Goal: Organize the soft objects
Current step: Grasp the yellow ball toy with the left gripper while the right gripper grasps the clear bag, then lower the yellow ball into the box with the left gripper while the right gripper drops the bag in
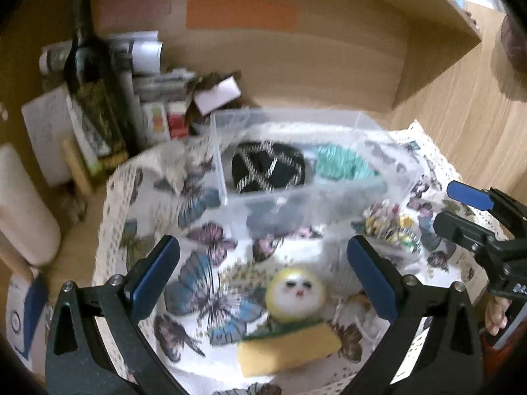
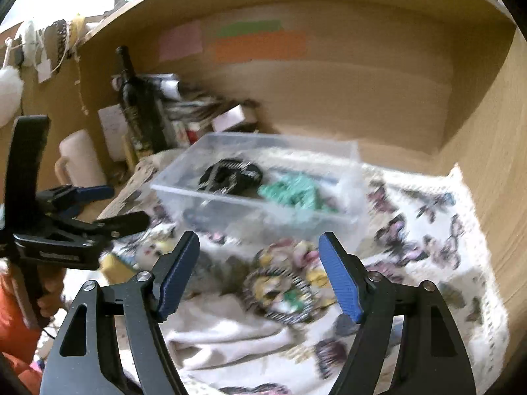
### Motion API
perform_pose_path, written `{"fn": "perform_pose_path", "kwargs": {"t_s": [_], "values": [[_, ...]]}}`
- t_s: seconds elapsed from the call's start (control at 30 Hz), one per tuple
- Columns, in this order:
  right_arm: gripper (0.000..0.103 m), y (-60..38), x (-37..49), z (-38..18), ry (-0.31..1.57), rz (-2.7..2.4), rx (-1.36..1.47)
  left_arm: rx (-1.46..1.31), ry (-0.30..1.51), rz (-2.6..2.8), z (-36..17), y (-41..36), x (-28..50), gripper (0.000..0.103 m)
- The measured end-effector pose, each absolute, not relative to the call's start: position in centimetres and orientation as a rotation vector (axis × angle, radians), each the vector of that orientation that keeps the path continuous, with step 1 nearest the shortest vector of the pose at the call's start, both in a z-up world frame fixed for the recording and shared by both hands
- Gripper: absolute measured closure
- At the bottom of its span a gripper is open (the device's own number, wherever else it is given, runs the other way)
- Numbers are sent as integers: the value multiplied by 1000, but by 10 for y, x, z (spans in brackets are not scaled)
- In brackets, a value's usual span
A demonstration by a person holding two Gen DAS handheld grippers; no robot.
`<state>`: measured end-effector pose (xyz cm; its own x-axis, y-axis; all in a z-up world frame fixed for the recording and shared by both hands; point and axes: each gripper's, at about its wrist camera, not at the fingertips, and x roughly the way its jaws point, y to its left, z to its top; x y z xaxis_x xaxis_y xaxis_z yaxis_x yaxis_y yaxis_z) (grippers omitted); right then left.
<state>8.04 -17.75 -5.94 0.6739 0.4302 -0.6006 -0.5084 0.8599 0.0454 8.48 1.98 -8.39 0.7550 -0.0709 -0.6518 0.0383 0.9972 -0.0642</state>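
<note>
White cloth [image 1: 210, 263], blue-pink butterfly print; black-white sock [image 1: 266, 168]; teal sock [image 1: 342, 163]; yellow sponge [image 1: 290, 349]; clear bin [image 2: 204, 194].

Clear plastic bin [image 2: 210, 194]: holds black patterned fabric [image 1: 266, 168] and teal fabric [image 1: 342, 163], side by side. Multicoloured scrunchie [image 2: 283, 293]: on butterfly cloth, just before bin. Yellow face doll [image 1: 296, 296]: lying nearby, beside scrunchie.

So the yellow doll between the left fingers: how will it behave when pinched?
The doll looks plush, so it will probably squash and feel light. Its round head may slip from the left gripper, whose jaws are wide open. The flat yellow body seems the safer hold.
</note>
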Motion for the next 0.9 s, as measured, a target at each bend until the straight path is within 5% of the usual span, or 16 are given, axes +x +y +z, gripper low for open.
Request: {"fn": "perform_pose_path", "kwargs": {"t_s": [0.17,0.53,0.6,0.67,0.9], "values": [[31,-164,75,-72,680,582,-119,-56,763,-92,-105,13,79,1],[31,-137,91,-106,806,642,-110,-102,840,-163,-134,14,78,48],[38,-133,94,-110,818,652,-110,-117,833,-175,-133,14,77,54],[66,-128,97,-113,832,661,-122,-116,818,-186,-130,14,76,63],[80,-129,94,-105,793,671,-100,-111,774,-186,-115,14,76,64]]}}
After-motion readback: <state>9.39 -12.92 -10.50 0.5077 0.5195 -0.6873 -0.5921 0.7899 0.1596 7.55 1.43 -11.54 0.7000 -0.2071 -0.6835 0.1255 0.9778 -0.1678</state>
